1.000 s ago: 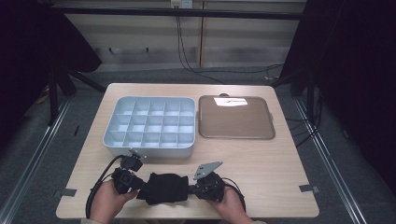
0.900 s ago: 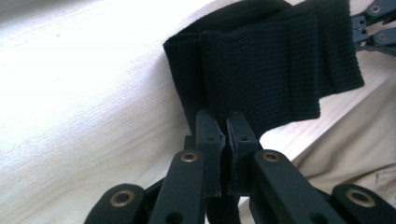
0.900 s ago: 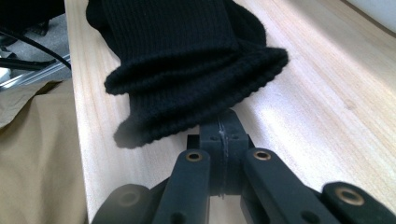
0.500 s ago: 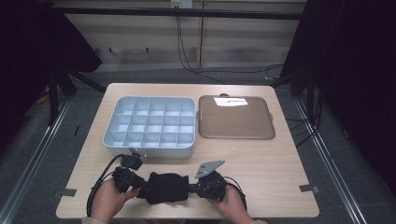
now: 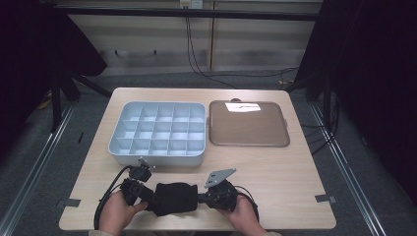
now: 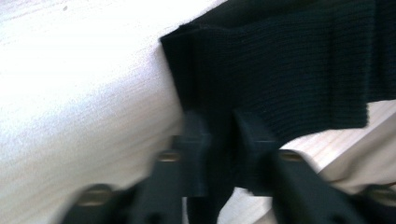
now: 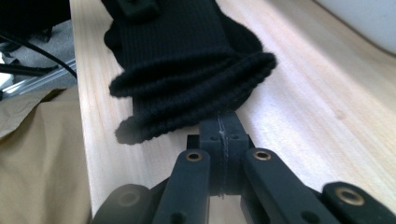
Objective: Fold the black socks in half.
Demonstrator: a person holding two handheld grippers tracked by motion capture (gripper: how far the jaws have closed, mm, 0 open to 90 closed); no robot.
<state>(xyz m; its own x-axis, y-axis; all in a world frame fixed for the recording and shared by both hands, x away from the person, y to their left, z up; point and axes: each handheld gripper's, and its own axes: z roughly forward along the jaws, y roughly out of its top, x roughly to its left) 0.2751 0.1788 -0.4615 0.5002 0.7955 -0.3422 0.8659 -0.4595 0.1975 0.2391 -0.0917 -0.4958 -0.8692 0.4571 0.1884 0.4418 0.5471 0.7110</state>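
- Near the front edge of the worktop (image 5: 295,187), a black knit cloth (image 5: 174,197) lies bunched between the two grippers, its long axis running left to right.
- Left gripper (image 5: 147,195) sits at the cloth's left end; its jaws have just been opening a little, yet the left gripper view has fabric (image 6: 280,65) between them, pinched loosely.
- Right gripper (image 5: 204,197) is at the right end, jaws pressed together; in the right gripper view the tips (image 7: 223,128) meet the cloth's rolled edge (image 7: 196,100), grip on a thread or none, I cannot tell.
- Far behind, well apart: compartment tray (image 5: 118,147) and brown tray (image 5: 248,125).
- Next move likely turns on that left-right axis, each gripper owning one end.
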